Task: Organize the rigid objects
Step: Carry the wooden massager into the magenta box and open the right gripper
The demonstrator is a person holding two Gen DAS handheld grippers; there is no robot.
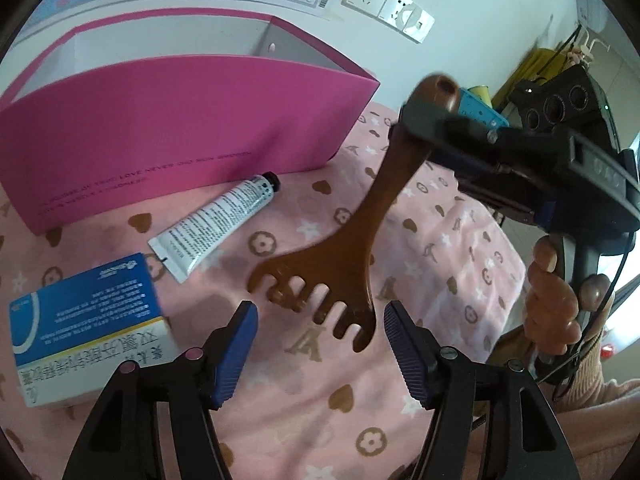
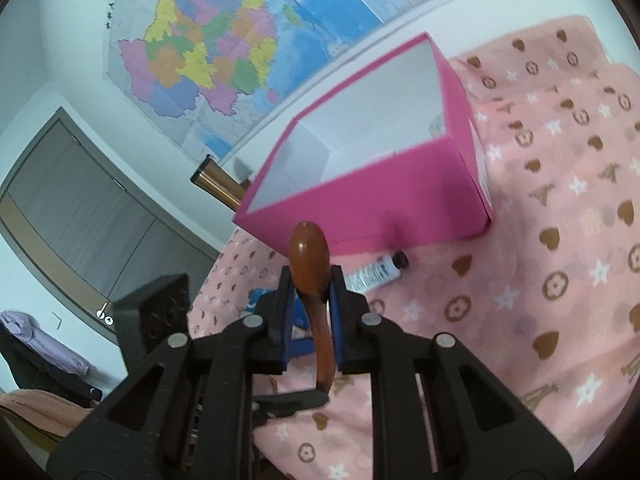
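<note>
Left wrist view first: the left gripper (image 1: 320,340) hangs with its blue-padded jaws spread wide and holding nothing, above the pink patterned cloth (image 1: 440,216) that covers the counter. Just ahead of them, the brown wooden comb-like scratcher with a rounded handle (image 1: 360,216) is held up off the cloth, teeth pointing toward the left jaws, its handle pinched near the top by the right gripper (image 1: 424,124). Wood like this should be light, stiff and fairly smooth, so a grip on the narrow neck seems safer than on the thin teeth, which may snap. A white squeeze tube with a black cap (image 1: 216,226) lies beside the open magenta cardboard box (image 1: 180,120), whose side carries a line of small print that reads partly "LOVE NEVER". A blue-and-white medicine carton (image 1: 88,328) lies at the left, with Chinese text too distorted to read.

Right wrist view: the right gripper's jaws are clenched on the scratcher's handle (image 2: 310,264). Beyond them the magenta box (image 2: 360,204) shows a white interior. A coloured wall map (image 2: 224,48) hangs behind.
</note>
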